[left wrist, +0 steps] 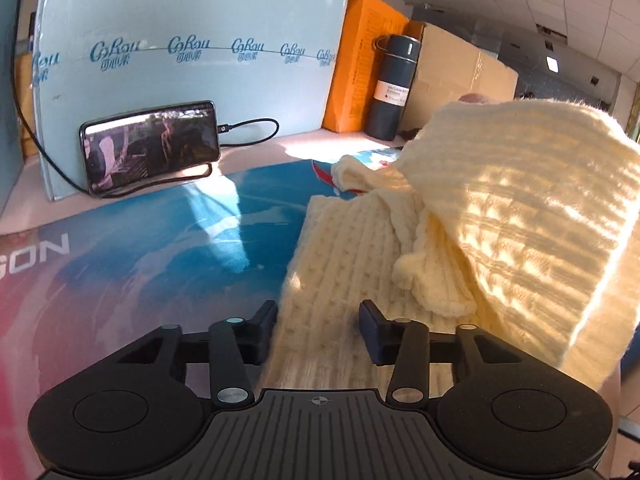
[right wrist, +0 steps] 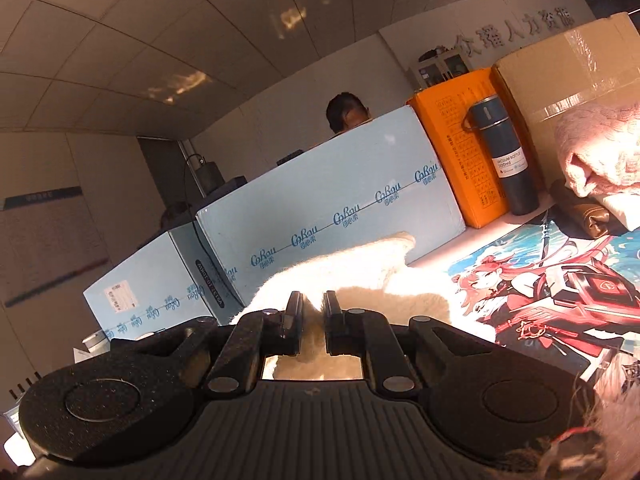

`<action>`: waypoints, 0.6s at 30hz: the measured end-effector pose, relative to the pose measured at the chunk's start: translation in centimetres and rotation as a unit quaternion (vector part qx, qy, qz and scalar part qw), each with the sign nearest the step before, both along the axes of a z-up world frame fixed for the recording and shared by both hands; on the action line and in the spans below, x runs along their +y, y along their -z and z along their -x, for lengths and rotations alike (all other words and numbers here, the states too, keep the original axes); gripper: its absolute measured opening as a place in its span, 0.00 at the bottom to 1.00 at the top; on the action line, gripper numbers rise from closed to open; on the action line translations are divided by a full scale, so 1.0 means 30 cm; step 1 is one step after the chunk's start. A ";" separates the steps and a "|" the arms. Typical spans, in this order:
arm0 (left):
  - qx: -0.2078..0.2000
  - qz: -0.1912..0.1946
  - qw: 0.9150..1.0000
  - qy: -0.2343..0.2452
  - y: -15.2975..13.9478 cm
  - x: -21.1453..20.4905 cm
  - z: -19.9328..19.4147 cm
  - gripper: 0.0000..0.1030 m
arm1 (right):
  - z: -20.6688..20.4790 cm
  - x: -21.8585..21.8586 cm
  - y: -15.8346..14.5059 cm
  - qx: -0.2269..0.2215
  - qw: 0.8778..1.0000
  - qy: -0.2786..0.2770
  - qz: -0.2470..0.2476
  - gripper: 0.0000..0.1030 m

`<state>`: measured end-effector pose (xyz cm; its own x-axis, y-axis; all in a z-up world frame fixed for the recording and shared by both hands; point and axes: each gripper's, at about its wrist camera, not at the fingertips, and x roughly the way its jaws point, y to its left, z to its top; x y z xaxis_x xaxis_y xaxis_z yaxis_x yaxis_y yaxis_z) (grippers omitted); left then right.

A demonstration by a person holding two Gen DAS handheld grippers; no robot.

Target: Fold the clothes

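Blue box (left wrist: 192,32): the logo "CoRou" in dark blue script, repeated in a row along one line, with small Chinese characters under each, too small to read.
Flask (right wrist: 505,160): white label reading "VACUUM BOTTLE 500ml".
Desk mat (left wrist: 120,264): large pale letters "GON" at its left edge, the start of the word cut off.
Far wall (right wrist: 516,34): raised Chinese characters, seemingly "人力资源" among them.
Box side sticker (right wrist: 119,297): print illegible.
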<state>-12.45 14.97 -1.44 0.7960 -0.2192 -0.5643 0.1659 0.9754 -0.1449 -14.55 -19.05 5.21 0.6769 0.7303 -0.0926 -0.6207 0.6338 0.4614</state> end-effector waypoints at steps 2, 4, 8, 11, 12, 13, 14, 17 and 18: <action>-0.012 -0.008 1.000 -0.022 -0.008 -0.033 0.014 0.17 | 0.013 -0.061 0.010 0.001 1.000 0.013 -0.016 0.10; -0.031 -0.018 0.998 -0.048 -0.021 -0.046 0.039 0.10 | 0.027 -0.120 0.022 0.002 0.999 0.025 -0.029 0.10; -0.055 -0.024 0.993 -0.099 -0.046 -0.036 0.106 0.10 | 0.055 -0.209 0.051 0.008 0.999 0.020 -0.032 0.10; -0.054 -0.033 0.989 -0.132 -0.048 -0.029 0.170 0.10 | 0.076 -0.259 0.081 0.017 0.999 -0.003 -0.027 0.10; -0.052 -0.036 0.988 -0.144 -0.048 -0.027 0.192 0.10 | 0.079 -0.270 0.092 0.021 0.999 -0.010 -0.028 0.10; -0.050 -0.040 0.986 -0.156 -0.046 -0.025 0.212 0.10 | 0.082 -0.282 0.102 0.025 0.999 -0.018 -0.029 0.10; -0.048 -0.046 0.984 -0.166 -0.044 -0.024 0.231 0.10 | 0.085 -0.294 0.113 0.029 0.999 -0.025 -0.029 0.10; -0.037 -0.076 0.980 -0.178 -0.039 -0.034 0.263 0.11 | 0.094 -0.330 0.145 0.040 0.998 -0.047 -0.031 0.14; -0.032 -0.086 0.979 -0.180 -0.039 -0.037 0.268 0.17 | 0.097 -0.342 0.156 0.044 0.997 -0.054 -0.032 0.19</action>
